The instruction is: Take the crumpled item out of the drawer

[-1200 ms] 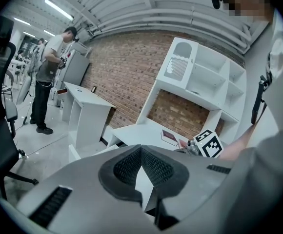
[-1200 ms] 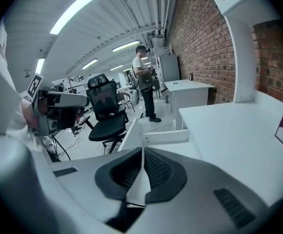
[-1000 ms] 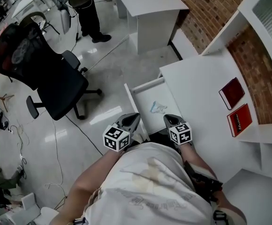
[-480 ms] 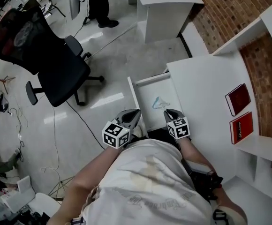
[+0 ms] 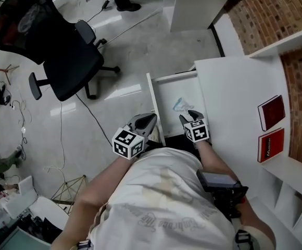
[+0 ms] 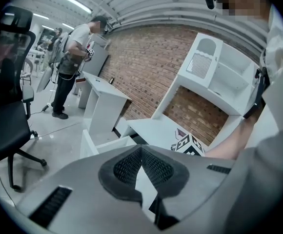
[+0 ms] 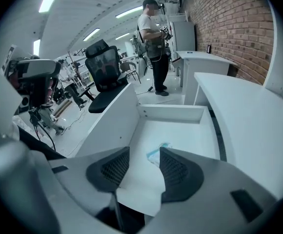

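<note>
A pulled-out white drawer (image 5: 154, 95) holds a small crumpled pale-blue and white item (image 5: 179, 104). My right gripper (image 5: 190, 116) hovers over the drawer's near end, just short of the item. In the right gripper view its jaws are opening; the crumpled item (image 7: 154, 153) lies on the drawer floor (image 7: 180, 133) just past the pads (image 7: 173, 172), and they do not touch it. My left gripper (image 5: 145, 123) hangs outside the drawer's left wall. In the left gripper view my left gripper (image 6: 141, 152) is shut with nothing in it.
A white desk top (image 5: 229, 95) lies right of the drawer, with two red books (image 5: 272, 112) (image 5: 268, 145) near the brick wall. A black office chair (image 5: 62, 46) and cables (image 5: 62, 139) are on the floor at the left. A person (image 7: 153, 48) stands beyond the drawer.
My right gripper has moved forward over the drawer's near end, closer to the crumpled item. The left gripper has kept its place beside the drawer's left wall.
</note>
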A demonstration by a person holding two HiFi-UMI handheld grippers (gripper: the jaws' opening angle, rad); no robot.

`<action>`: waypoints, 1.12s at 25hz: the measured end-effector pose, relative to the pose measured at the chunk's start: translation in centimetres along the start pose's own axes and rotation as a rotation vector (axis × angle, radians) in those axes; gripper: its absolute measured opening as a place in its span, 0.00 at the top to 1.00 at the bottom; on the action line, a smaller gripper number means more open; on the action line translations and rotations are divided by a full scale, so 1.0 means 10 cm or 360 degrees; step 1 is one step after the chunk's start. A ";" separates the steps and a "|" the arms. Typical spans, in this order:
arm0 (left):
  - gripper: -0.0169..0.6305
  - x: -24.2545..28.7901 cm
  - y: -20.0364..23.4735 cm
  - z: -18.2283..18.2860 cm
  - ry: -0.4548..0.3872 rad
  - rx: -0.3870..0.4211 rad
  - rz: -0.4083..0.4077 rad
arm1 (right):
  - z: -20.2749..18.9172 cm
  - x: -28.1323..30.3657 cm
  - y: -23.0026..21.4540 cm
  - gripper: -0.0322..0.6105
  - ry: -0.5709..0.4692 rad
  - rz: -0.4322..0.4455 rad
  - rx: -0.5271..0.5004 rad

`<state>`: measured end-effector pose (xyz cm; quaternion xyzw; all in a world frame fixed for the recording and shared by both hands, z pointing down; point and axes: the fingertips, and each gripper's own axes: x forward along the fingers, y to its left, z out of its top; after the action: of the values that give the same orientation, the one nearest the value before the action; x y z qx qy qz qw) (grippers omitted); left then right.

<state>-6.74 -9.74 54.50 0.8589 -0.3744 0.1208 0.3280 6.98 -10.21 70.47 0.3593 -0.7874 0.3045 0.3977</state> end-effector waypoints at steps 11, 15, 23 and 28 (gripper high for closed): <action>0.94 -0.11 0.18 -0.12 -0.0002 -0.0119 0.0135 | -0.15 0.41 -0.04 0.61 0.0187 0.0012 -0.0044; 0.94 -0.15 0.24 -0.19 0.0011 -0.0162 0.0170 | -0.22 0.58 -0.09 0.56 0.0267 0.0023 0.0000; 0.94 -0.14 0.25 -0.28 0.0034 -0.0210 0.0205 | -0.34 0.79 -0.17 0.53 0.0375 0.0021 -0.0045; 0.94 -0.13 0.30 -0.33 0.0043 -0.0244 0.0230 | -0.36 0.93 -0.25 0.49 0.0429 0.0001 -0.0102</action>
<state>-9.66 -8.38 57.81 0.8002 -0.4392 0.1266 0.3883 6.49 -11.83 80.57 0.3022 -0.7363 0.3248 0.5109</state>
